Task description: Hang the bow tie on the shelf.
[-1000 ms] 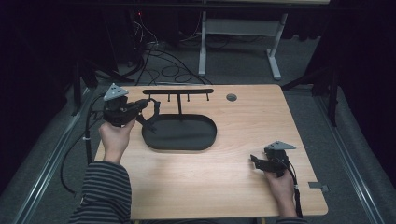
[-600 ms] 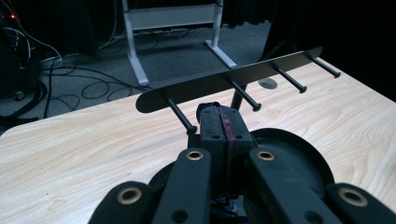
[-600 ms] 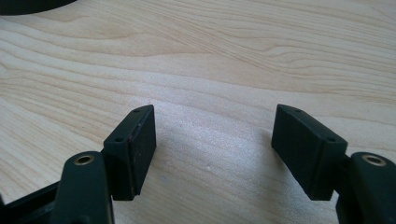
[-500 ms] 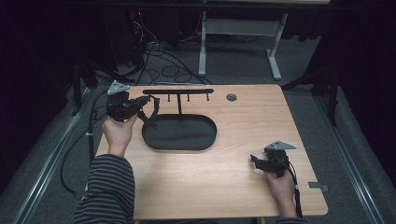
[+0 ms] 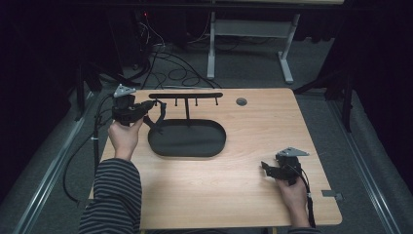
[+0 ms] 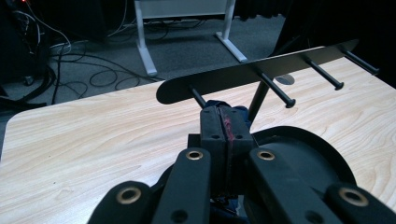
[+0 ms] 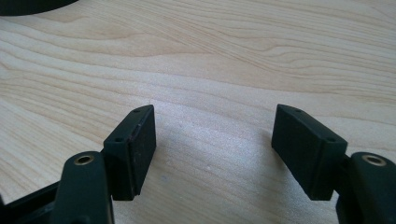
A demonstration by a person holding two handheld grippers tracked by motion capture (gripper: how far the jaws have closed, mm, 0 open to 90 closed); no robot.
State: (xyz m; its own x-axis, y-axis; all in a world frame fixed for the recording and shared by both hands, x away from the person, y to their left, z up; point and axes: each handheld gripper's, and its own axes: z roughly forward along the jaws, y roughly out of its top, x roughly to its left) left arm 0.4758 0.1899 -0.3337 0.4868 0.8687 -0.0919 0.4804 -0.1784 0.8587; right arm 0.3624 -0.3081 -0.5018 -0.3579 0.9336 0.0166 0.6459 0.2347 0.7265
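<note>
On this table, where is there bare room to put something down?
The widest free patch of the table lies between the rack's oval base and the near edge, left of the right tool. Also free: right of the base, beyond the grommet hole. It is crowded at the far left, where the left tool meets the peg rack.

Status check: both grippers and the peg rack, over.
Left gripper shut on a thin red and blue thing, just under the peg rack. Right gripper open over bare table. Path clear.

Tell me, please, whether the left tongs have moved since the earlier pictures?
Yes: the left tongs have shifted slightly right, closer to the black rack's upright post.
</note>
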